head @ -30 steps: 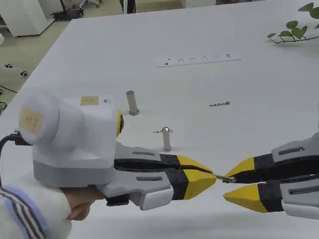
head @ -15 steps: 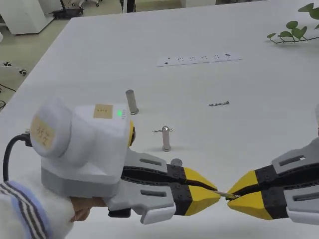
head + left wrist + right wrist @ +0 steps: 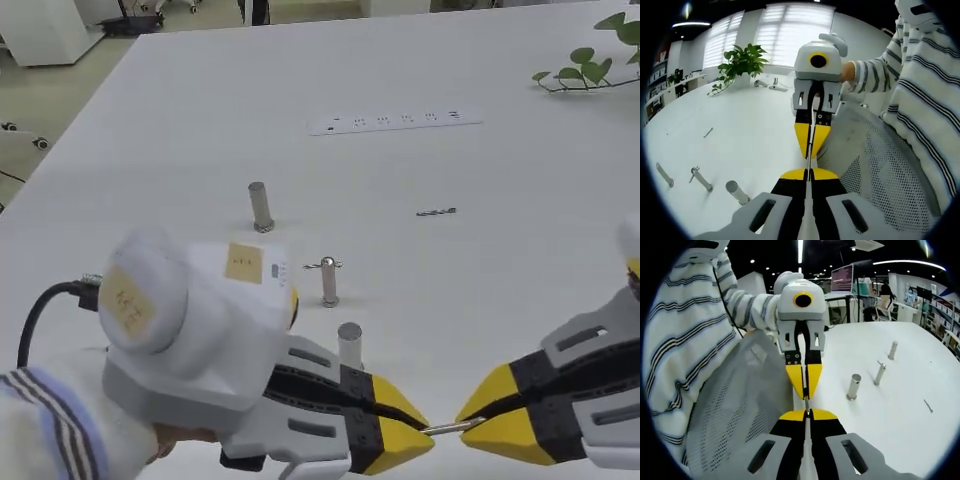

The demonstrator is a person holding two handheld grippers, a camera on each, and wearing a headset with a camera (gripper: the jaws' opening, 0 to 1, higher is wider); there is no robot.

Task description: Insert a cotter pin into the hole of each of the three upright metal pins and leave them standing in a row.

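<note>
Head view, held piece: a thin silver cotter pin bridges the gap between the two sets of yellow fingertips, roughly level above the white table.
Left gripper: jaws closed on one end of it.
Right gripper: jaws closed on the other end, tip to tip with the left.
Nearest upright grey metal pin: just behind the left fingertips, apparently bare.
Middle upright metal pin: farther beyond the fingertips, with an inserted cotter pin already across its top.
Far upright metal pin: farthest from the fingertips, apparently bare.
Loose spare cotter pin: flat on the table, well beyond the right fingertips.
Doing it well: probably one gripper should keep an end grip with most of the shaft free. The other lets go, and the shaft is pushed straight through the hole without tipping the post.
Hard to make out: the nearest pin's hole, which end is looped, and the length hidden inside each jaw. The frame edge cuts off the right gripper's body.
</note>
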